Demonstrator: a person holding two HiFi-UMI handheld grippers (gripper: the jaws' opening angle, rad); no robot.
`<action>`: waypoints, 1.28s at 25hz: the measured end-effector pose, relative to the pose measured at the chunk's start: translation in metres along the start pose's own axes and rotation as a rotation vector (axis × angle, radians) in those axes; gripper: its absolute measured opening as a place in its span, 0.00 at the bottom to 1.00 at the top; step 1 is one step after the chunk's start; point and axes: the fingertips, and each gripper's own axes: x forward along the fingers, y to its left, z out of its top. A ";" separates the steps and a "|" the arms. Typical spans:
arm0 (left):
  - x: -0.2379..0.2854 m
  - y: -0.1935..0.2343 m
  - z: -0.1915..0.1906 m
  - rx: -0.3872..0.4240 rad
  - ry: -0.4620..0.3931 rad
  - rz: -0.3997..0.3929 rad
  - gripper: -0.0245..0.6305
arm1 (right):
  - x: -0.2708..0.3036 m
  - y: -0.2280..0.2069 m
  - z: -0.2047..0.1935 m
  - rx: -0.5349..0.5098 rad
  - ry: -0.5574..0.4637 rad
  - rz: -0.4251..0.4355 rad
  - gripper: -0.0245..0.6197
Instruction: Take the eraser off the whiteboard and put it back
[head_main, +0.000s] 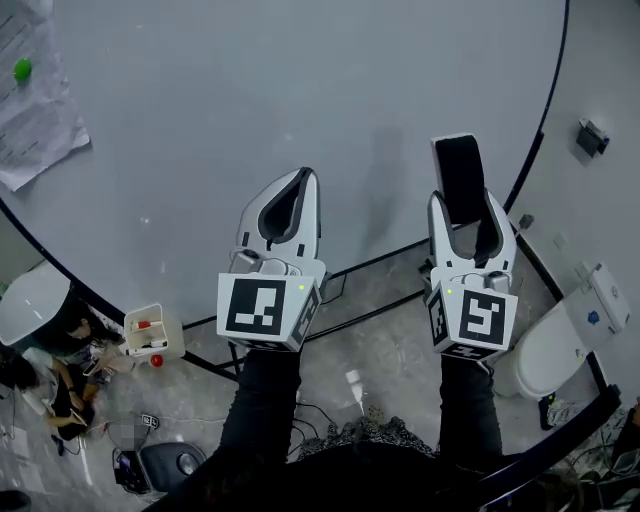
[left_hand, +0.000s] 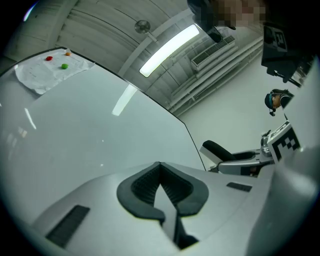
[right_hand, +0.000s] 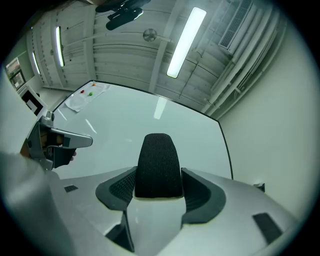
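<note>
My right gripper (head_main: 467, 222) has its fingers clamped on the eraser (head_main: 459, 170), one on each long side. The black felt end sticks out past the fingertips toward the whiteboard (head_main: 250, 100), with the pale backing seated between the pads. In the right gripper view the eraser (right_hand: 158, 165) fills the whole gap. I can't tell whether the felt touches the board (the head view flattens it).

My left gripper (head_main: 303, 182) hangs alongside, near the lower part of the board, and its fingers are pressed together with nothing between them.

A sheet of paper (head_main: 35, 110) is pinned at the board's upper left under a green magnet (head_main: 22, 69).
</note>
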 end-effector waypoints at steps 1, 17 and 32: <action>0.002 -0.006 -0.002 -0.008 0.001 -0.015 0.05 | -0.003 -0.006 0.000 -0.006 0.004 -0.011 0.47; 0.061 -0.074 -0.011 -0.034 -0.015 -0.062 0.05 | -0.013 -0.113 -0.032 -0.024 0.054 -0.120 0.47; 0.162 -0.169 -0.028 -0.037 0.013 0.049 0.05 | 0.034 -0.257 -0.069 -0.083 0.038 -0.070 0.46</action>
